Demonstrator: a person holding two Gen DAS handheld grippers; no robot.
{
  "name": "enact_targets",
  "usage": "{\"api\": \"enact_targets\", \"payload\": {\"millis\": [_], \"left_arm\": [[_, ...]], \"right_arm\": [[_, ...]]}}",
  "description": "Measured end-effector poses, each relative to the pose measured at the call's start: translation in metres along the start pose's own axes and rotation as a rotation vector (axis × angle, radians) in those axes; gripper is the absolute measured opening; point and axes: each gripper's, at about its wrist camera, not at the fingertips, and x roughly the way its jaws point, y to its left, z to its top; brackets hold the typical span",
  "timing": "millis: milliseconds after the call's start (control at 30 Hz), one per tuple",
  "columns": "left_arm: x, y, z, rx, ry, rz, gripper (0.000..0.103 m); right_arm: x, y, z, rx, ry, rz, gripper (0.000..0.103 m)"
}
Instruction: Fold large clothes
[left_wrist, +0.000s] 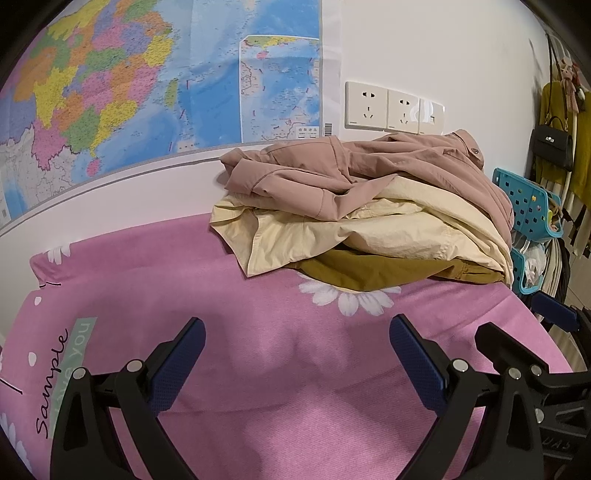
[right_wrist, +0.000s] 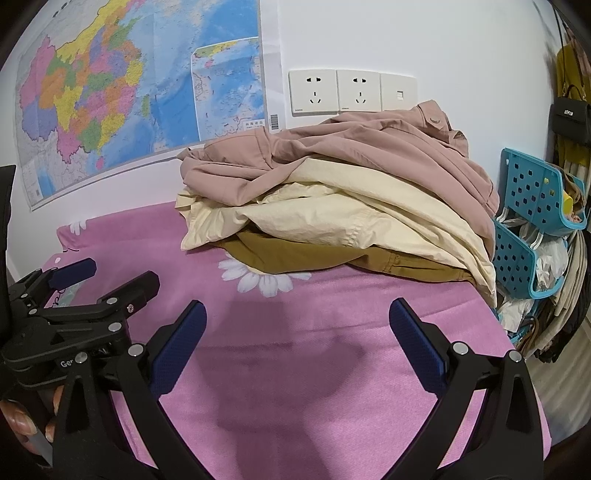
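Right wrist view puts the clothes pile (right_wrist: 343, 199) ahead and slightly right against the wall, nearer the right gripper (right_wrist: 297, 343) than the left gripper (left_wrist: 297, 354), both spread wide and empty.

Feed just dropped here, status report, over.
Left gripper and right gripper open, empty, over pink sheet. Clothes pile untouched: pink jacket on top. Nothing in the way.

"Sample" in black script on the pink bedsheet (left_wrist: 258, 266), "you" on its green patch, "Ger" — partly hidden — on left tool (right_wrist: 96, 278)
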Motion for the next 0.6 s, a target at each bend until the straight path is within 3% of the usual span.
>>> {"api": "enact_targets", "payload": {"millis": [600], "left_arm": [[0.010,0.001,0.007,-0.005,0.020,-0.023,0.096]], "right_arm": [[0.009,-0.004,0.010,-0.033,-0.015,0.009,0.097]]}}
